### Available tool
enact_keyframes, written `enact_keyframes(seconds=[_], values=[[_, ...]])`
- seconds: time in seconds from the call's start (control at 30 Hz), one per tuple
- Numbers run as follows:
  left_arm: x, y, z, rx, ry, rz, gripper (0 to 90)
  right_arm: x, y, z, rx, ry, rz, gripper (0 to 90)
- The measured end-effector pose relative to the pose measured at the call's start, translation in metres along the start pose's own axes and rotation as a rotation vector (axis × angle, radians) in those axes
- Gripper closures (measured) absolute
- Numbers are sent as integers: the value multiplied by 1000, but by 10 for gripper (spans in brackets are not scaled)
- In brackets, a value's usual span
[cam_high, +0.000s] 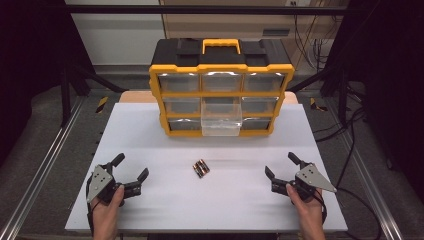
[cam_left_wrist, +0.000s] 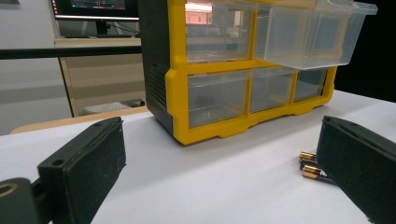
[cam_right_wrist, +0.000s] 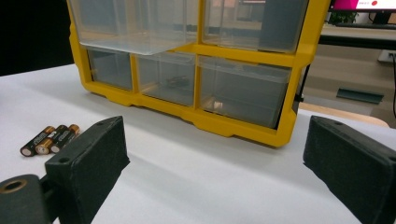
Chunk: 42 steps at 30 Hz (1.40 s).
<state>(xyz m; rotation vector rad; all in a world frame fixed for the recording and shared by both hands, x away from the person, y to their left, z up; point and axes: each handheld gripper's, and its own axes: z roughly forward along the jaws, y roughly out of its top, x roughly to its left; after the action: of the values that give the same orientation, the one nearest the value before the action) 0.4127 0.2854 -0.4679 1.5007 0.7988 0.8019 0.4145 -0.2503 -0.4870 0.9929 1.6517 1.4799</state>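
So there's a white table (cam_high: 165, 200) with a yellow and black organizer (cam_high: 221, 87) standing at the far side, nine clear drawers in a three by three grid and a yellow carry handle (cam_high: 221, 46) on top. The middle drawer (cam_high: 221, 122) is pulled out toward the person and hangs over the bottom row (looks empty from above, but it's clear plastic so hard to be sure).

The left gripper (cam_high: 130, 169) rests near the front left of the table, held by the person's left hand (cam_high: 106, 210), and its fingers are spread wide with nothing between them. In the left gripper view the organizer's corner sits ahead between the two fingers, and the batteries (cam_left_wrist: 312, 167) peek out right beside the right-hand finger (cam_left_wrist: 359, 168).

The right gripper (cam_high: 282, 166) mirrors it at the front right, in the right hand (cam_high: 306, 209), fingers also wide apart and holding nothing. In the right gripper view the batteries lie just outside the left-hand finger (cam_right_wrist: 88, 163).

The batteries (cam_high: 201, 168) themselves are three little black and copper cells lying side by side, touching, flat on the table about midway between the two grippers, well apart from both and a bit in front of the open drawer.
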Motion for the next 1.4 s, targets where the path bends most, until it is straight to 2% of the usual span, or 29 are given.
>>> enact_keyframes(seconds=[0.2, 0.43, 0.5, 0.57, 0.7, 0.8, 0.83, 0.87, 0.93, 0.97, 1.0, 1.03, 1.07, 1.13, 1.2, 1.4], values=[[-1, 1, -3, -8, 5, -17, 14, 3, 0, 2, 35, -9, 30, 55], [-2, 2, -3, -8, 10, -15, 14, 12, 3, 4, 78, -4, 20, 66], [-2, 2, -3, -5, 10, -11, 14, 20, 5, 6, 107, 18, 31, 76], [-3, 2, -3, -5, 11, -6, 14, 22, 6, 7, 116, 29, 40, 82], [-4, 3, -3, -3, 8, -8, 14, 36, 14, 16, 212, 47, 42, 137], [-6, 3, -3, 9, 10, -6, 14, 48, 20, 25, 257, 63, 36, 178], [-6, 3, -3, 9, 10, -6, 15, 48, 20, 25, 257, 63, 36, 178], [-7, 2, -3, 14, 11, 1, 14, 58, 23, 31, 284, 77, 28, 197], [-9, 3, -2, 14, 2, 10, 14, 67, 25, 38, 305, 90, 24, 215], [-9, 3, -2, 14, 2, 10, 14, 67, 25, 38, 305, 90, 24, 215], [-10, 5, -1, 12, -4, 18, 14, 75, 27, 46, 333, 98, 21, 239], [-10, 5, -1, 12, -4, 18, 14, 75, 27, 46, 333, 98, 21, 239], [-11, 5, -1, 23, -6, 21, 14, 82, 30, 54, 349, 112, 17, 268], [-11, 4, 0, 25, -16, -2, 14, 89, 33, 62, 374, 124, 17, 287], [-12, 4, 1, 20, -28, -14, 14, 93, 36, 69, 397, 131, 14, 317], [-17, 4, 2, 30, -45, -10, 14, 103, 42, 90, 447, 139, 14, 398]])
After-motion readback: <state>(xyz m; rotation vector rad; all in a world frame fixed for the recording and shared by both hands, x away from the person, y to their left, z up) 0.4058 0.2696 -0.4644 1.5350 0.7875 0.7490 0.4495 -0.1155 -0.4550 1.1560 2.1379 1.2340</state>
